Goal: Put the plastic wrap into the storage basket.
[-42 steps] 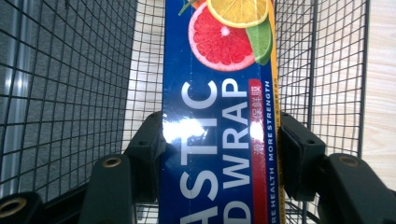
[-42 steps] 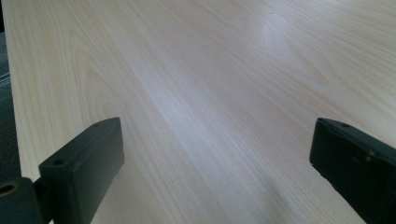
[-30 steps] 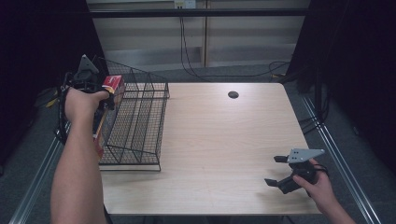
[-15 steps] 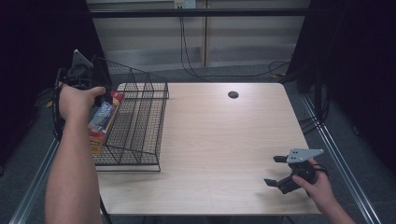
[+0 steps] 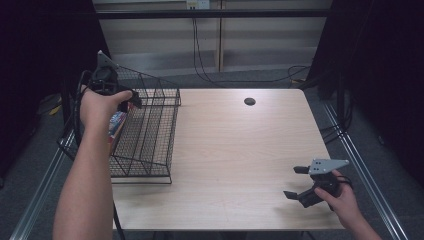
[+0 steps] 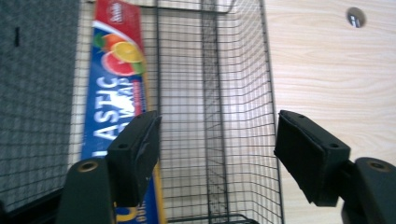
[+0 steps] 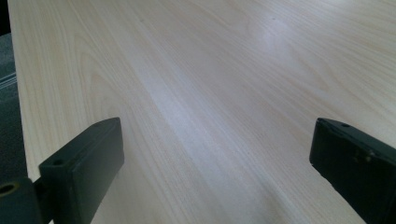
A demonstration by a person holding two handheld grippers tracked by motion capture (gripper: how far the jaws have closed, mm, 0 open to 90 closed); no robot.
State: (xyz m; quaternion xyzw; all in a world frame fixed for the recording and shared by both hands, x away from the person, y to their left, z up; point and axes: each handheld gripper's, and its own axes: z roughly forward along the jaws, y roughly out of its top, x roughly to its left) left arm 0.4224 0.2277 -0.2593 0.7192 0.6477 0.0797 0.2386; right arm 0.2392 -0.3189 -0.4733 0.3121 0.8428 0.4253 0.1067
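Dim room, glare on tabletop [image 7: 261, 42] — gripper views blurred.

High view: fixed above the person's side, facing forward and down over the whole desk [image 5: 235, 150]. Left gripper view: close, looking down into the wire basket [image 6: 219, 93], shared with the high view. Right gripper view: low over bare desk.

Wire basket [image 5: 150, 135] on the table's [image 5: 240, 150] left edge, plastic wrap box [image 6: 116, 88] inside its left compartment
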